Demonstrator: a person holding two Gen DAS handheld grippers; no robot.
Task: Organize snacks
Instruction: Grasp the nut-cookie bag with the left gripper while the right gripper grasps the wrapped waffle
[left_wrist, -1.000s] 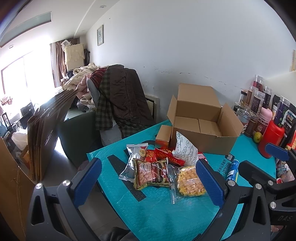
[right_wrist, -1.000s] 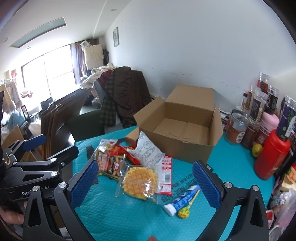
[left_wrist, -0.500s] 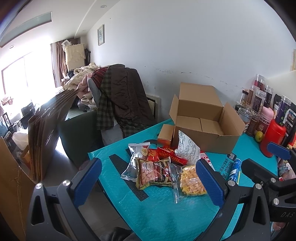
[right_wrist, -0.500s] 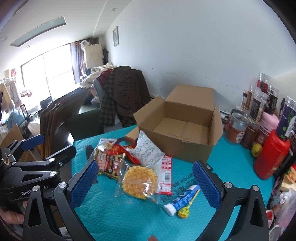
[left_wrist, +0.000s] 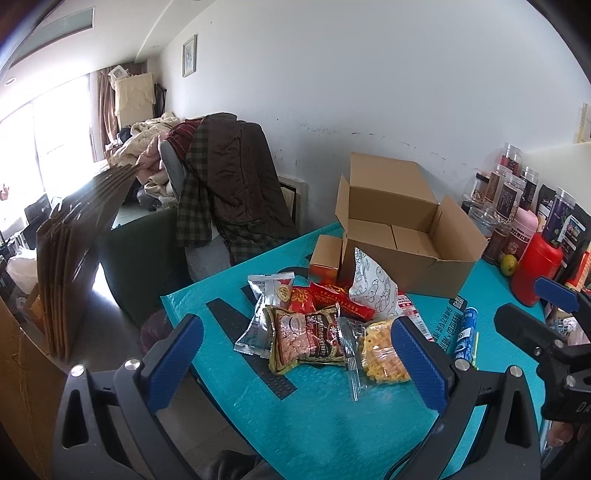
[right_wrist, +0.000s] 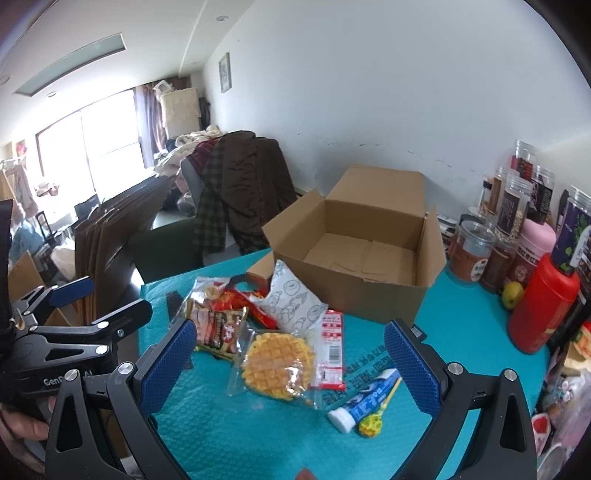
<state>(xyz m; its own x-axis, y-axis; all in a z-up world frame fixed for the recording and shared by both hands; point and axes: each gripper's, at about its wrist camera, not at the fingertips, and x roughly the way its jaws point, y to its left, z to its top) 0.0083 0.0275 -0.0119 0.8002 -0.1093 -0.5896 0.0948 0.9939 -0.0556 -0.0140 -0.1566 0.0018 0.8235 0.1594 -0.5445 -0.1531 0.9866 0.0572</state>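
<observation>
A pile of snack packets lies on the teal table mat (left_wrist: 332, 424): a bagged waffle (right_wrist: 277, 363), a dark printed packet (left_wrist: 306, 338), red packets (left_wrist: 332, 295), a white patterned bag (right_wrist: 291, 299) and a silver packet (left_wrist: 258, 325). An open, empty cardboard box (right_wrist: 354, 258) stands behind them. My left gripper (left_wrist: 295, 358) is open above the near side of the pile, holding nothing. My right gripper (right_wrist: 291, 365) is open above the waffle, holding nothing.
A blue tube (right_wrist: 364, 402) and a yellow lollipop (right_wrist: 373, 428) lie to the right of the pile. Jars (right_wrist: 472, 251), a red canister (right_wrist: 543, 306) and a lime (right_wrist: 511, 293) crowd the right edge. A chair draped with clothes (left_wrist: 229, 192) stands beyond the table's far left edge.
The left gripper view has drifted slightly left, so the snacks and box sit a little further right in it. The right gripper has barely moved. Both stay open.
</observation>
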